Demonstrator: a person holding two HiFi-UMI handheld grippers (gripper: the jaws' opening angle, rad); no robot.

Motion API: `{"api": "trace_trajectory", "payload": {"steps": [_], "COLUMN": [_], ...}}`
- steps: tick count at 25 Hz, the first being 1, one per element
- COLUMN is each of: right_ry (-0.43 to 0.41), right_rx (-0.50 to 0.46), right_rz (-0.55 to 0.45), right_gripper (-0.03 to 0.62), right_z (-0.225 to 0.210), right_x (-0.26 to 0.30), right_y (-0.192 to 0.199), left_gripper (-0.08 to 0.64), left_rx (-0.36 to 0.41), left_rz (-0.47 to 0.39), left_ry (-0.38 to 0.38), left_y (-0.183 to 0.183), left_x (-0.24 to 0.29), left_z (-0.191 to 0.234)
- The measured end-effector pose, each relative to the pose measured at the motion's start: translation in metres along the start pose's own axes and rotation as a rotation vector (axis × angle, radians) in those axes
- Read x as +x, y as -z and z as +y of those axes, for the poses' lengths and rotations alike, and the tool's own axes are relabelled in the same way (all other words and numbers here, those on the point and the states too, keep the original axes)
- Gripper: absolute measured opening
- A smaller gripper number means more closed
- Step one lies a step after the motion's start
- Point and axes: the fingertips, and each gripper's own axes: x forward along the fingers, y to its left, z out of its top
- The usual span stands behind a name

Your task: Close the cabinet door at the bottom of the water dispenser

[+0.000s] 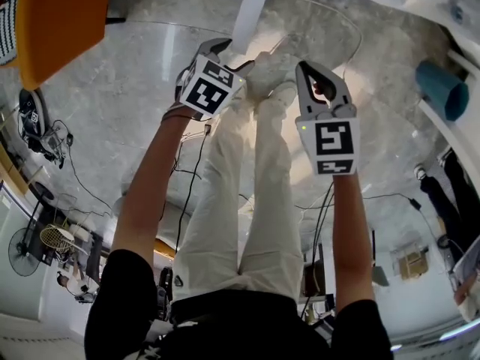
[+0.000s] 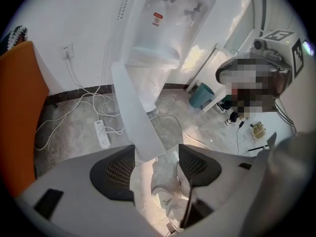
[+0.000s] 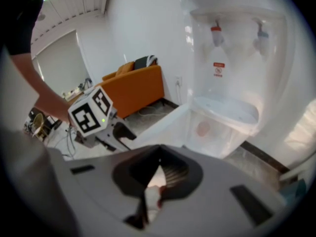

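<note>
The white water dispenser [image 2: 168,23] [image 3: 232,58] stands against the wall with its bottom cabinet open. The white cabinet door [image 2: 133,112] [image 3: 158,127] [image 1: 251,10] swings out towards me. My left gripper [image 2: 155,169] [image 1: 215,49] is open and held low. The door's lower end shows just beyond the gap between its dark pads [image 2: 116,174]; I cannot tell whether they touch it. My right gripper [image 3: 158,171] [image 1: 316,72] is shut on nothing and hangs in front of the dispenser, to the right of the left one.
An orange sofa [image 2: 17,107] [image 3: 133,88] [image 1: 52,21] stands left of the dispenser. A white power strip [image 2: 102,134] and cables lie on the grey floor by the wall. A teal bin [image 2: 201,96] [image 1: 442,88] sits to the right. My legs and shoes [image 1: 274,81] are below the grippers.
</note>
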Motion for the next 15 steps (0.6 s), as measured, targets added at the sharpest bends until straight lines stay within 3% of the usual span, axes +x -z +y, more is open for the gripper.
{"api": "trace_trajectory", "payload": {"steps": [15], "right_ry": [0.074], "right_rx": [0.097], "right_rz": [-0.017], "right_gripper": [0.034], "right_z": [-0.038], "right_x": [-0.022], "right_y": [0.032], "left_gripper": [0.278], "left_rx": [0.129], "left_rz": [0.076], "left_ry": [0.147], "left_y": [-0.021], "left_x": [0.030], "left_z": [-0.067]}}
